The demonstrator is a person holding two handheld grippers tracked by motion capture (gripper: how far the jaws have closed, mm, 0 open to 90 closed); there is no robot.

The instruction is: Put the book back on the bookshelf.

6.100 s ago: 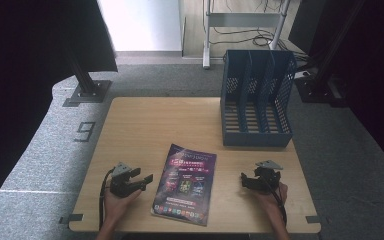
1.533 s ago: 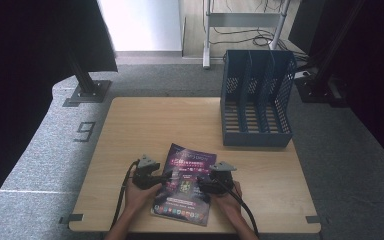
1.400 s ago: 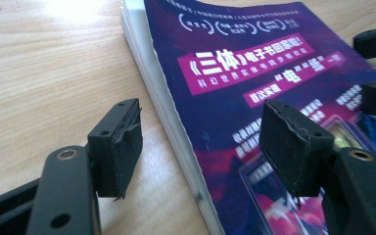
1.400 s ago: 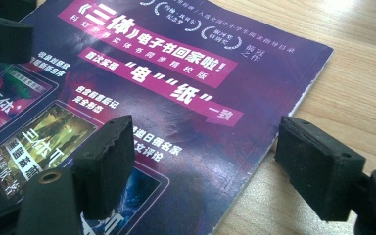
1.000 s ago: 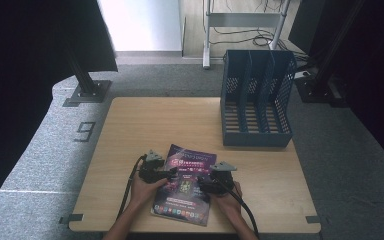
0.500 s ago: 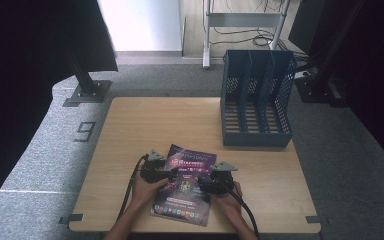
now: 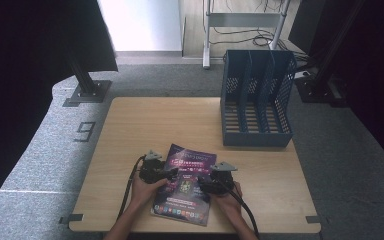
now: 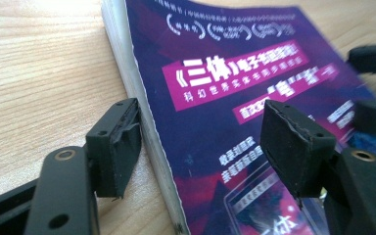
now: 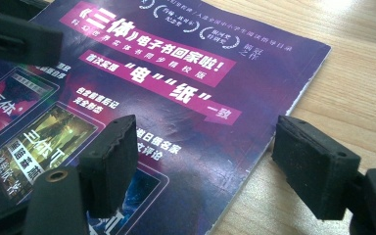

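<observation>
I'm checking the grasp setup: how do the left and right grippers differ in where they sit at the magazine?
The left gripper straddles the magazine's left edge; the right gripper straddles its right edge. The left sits slightly farther up the table than the right. Both stand open, one jaw over the cover, one over the table.

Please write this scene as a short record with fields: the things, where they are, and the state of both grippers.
surface: wooden table
book: purple cover, flat on the table near the front edge
file rack: blue, upright, at the far right of the table
left gripper: open, jaws astride the book's left edge
right gripper: open, jaws astride the book's right edge
book held: no, pads are not pressing it
</observation>
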